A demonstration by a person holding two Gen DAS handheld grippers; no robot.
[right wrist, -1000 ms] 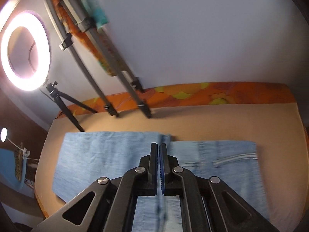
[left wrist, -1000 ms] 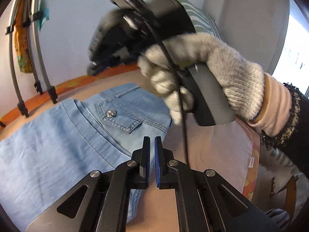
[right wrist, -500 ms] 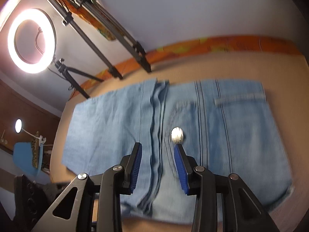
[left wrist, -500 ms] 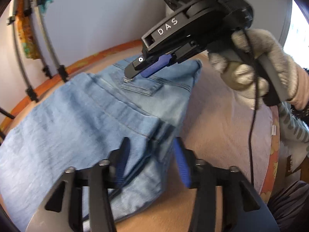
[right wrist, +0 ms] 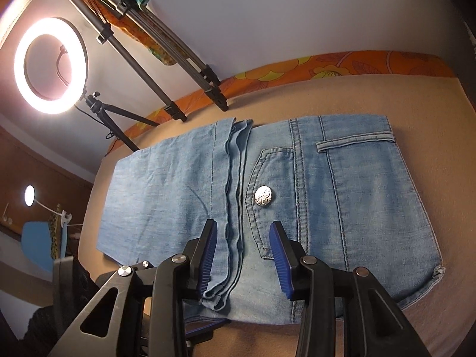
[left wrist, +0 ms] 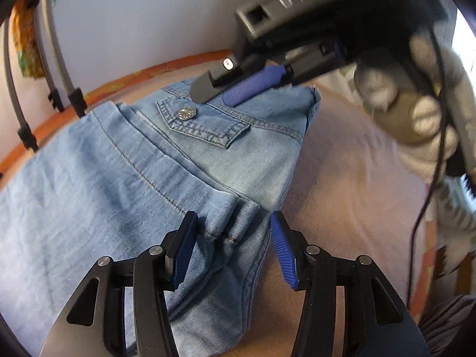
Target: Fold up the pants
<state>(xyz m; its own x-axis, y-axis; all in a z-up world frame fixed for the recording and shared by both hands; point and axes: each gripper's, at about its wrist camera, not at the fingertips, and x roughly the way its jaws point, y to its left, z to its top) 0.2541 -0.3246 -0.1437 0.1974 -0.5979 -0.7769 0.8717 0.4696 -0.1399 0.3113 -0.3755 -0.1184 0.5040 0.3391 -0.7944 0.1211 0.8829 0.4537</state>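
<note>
Light blue denim pants lie folded flat on a tan bed cover, with a back pocket and a silver button facing up. They also show in the left wrist view. My left gripper is open, low over the near edge of the pants where the seams bunch. My right gripper is open above the stacked hems and pocket edge. It also shows in the left wrist view, held by a gloved hand above the waistband.
A lit ring light on a tripod stands at the far left. Grey tripod legs rest at the back edge by an orange flowered sheet. A blue chair stands beyond the bed's left side.
Both grippers went from shut to open. Both have come down closer to the pants, and the right one has swung over the waistband.
</note>
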